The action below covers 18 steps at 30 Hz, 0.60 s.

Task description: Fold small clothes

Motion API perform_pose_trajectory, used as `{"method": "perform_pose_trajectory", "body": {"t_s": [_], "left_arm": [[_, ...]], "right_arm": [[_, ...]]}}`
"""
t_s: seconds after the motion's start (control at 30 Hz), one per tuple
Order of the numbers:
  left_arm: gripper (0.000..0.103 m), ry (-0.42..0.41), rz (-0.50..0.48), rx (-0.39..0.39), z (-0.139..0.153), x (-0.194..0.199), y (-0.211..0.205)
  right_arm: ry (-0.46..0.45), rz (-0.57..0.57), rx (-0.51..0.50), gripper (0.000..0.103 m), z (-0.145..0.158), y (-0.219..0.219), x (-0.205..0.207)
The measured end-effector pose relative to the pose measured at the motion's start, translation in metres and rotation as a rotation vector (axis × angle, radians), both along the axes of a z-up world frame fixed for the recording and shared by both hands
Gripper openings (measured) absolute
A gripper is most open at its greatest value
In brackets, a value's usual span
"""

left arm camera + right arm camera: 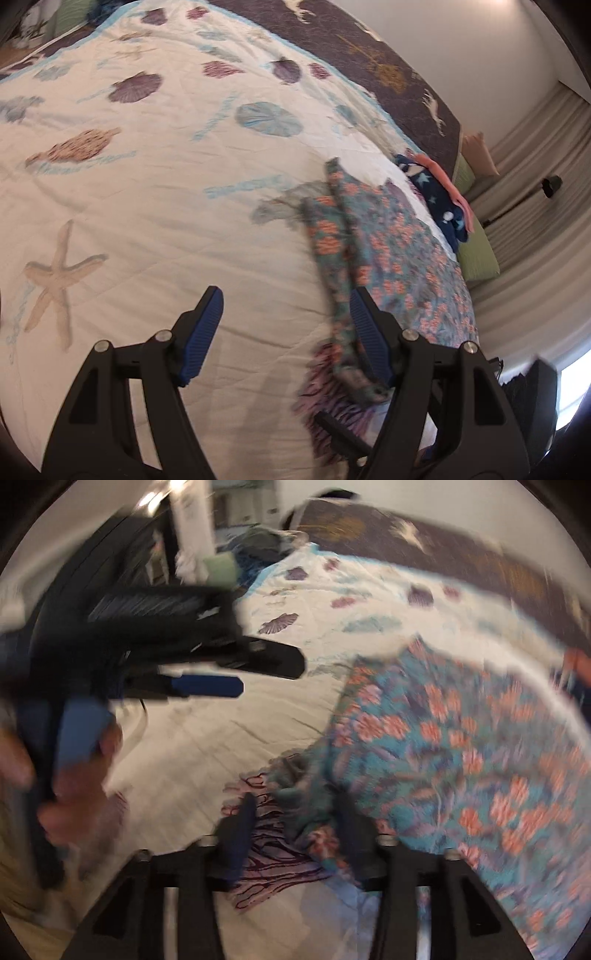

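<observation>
Our left tongs [286, 325] stand apart over bare quilt [155, 192], with wide clear bedspread toward its far edge. The floral garment [399, 251] lies near the bed's right edge, beside a navy star-print cloth [439, 195]. Our right tongs [295, 827] stand apart at the garment's blurred near corner, clamping nothing.

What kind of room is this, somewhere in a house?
Most likely a bedroom. A wide bed is covered by a seashell-and-starfish quilt, pillows lie at its far edge, and long curtains hang beyond. A floral garment is spread on the quilt.
</observation>
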<state>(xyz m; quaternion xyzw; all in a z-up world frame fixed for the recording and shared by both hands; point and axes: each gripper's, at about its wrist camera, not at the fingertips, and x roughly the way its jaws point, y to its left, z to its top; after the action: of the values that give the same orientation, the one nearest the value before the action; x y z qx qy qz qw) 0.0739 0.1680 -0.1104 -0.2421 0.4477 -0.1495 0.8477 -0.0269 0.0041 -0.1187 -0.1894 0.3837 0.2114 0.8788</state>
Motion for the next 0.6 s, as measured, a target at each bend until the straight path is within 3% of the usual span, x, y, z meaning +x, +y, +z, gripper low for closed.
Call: {"method": "perform_pose_trajectory", "body": {"t_s": [0.1, 0.23, 0.27, 0.3, 0.4, 0.47, 0.53, 0.6], "left_arm": [[0.072, 0.020, 0.039, 0.006, -0.005, -0.001, 0.013], [0.072, 0.042, 0.066, -0.034, -0.008, 0.003, 0.025], [0.072, 0.044, 0.054, -0.056, -0.007, 0.007, 0.024], [0.072, 0.043, 0.036, -0.072, -0.006, 0.010, 0.021], [0.082, 0.028, -0.076, -0.124, -0.005, 0.028, 0.000], [0.083, 0.047, -0.137, -0.167, -0.010, 0.043, -0.014], [0.083, 0.114, -0.167, -0.218, -0.022, 0.063, -0.030], [0.083, 0.126, -0.170, -0.245, -0.024, 0.079, -0.043]], "right_arm": [[-0.119, 0.012, -0.120, 0.058, -0.006, 0.019, -0.009], [-0.141, -0.053, -0.122, 0.053, -0.006, 0.018, 0.003], [-0.132, -0.068, -0.112, 0.028, -0.004, 0.014, 0.009], [-0.119, -0.085, -0.081, 0.012, -0.001, 0.009, 0.013], [-0.113, -0.092, 0.027, 0.010, 0.013, -0.010, 0.012], [-0.134, -0.092, 0.044, 0.010, 0.021, -0.014, 0.007], [-0.131, -0.092, 0.054, 0.010, 0.023, -0.017, 0.007], [-0.110, -0.093, 0.073, 0.010, 0.023, -0.020, 0.009]]}}
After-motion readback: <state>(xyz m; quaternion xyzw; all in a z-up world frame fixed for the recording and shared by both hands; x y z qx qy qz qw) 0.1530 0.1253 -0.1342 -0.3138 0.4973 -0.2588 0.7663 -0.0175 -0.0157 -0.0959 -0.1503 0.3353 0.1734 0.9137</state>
